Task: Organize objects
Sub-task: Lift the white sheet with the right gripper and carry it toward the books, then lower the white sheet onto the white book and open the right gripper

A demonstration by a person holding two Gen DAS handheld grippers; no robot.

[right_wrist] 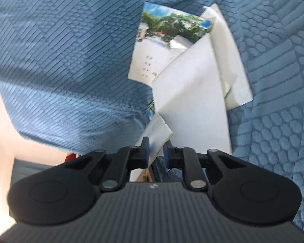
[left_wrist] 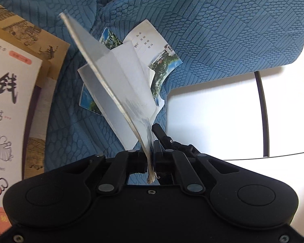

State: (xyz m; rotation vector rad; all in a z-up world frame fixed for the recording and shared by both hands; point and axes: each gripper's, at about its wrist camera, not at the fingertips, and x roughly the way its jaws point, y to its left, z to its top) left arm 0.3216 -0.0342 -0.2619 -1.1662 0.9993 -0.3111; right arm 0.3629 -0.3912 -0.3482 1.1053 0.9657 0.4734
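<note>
Blue quilted cloth (left_wrist: 223, 20) fills both views, draped over a white tabletop (left_wrist: 212, 121) that shows bare at three o'clock in the left view. Left tool (left_wrist: 151, 162) is clamped tight on the frayed bottom corner of a thin booklet (left_wrist: 115, 77), and the booklet rises away from it, its long axis running up toward eleven o'clock, pages fanning open. Under it, loose photo cards (left_wrist: 164, 60) lie on the cloth around one o'clock. A big illustrated book (left_wrist: 8, 101) sits off at nine o'clock. Over in the right view, the right tool (right_wrist: 156, 151) has its blue pads close together with the paper's lower edge between them; whether they actually pinch it I cannot tell through the blur. White sheets (right_wrist: 192, 101) and a photo card (right_wrist: 172, 24) stretch from it toward twelve o'clock. Both hands are at the paper, so the next move likely turns on that eleven o'clock lean.
</note>
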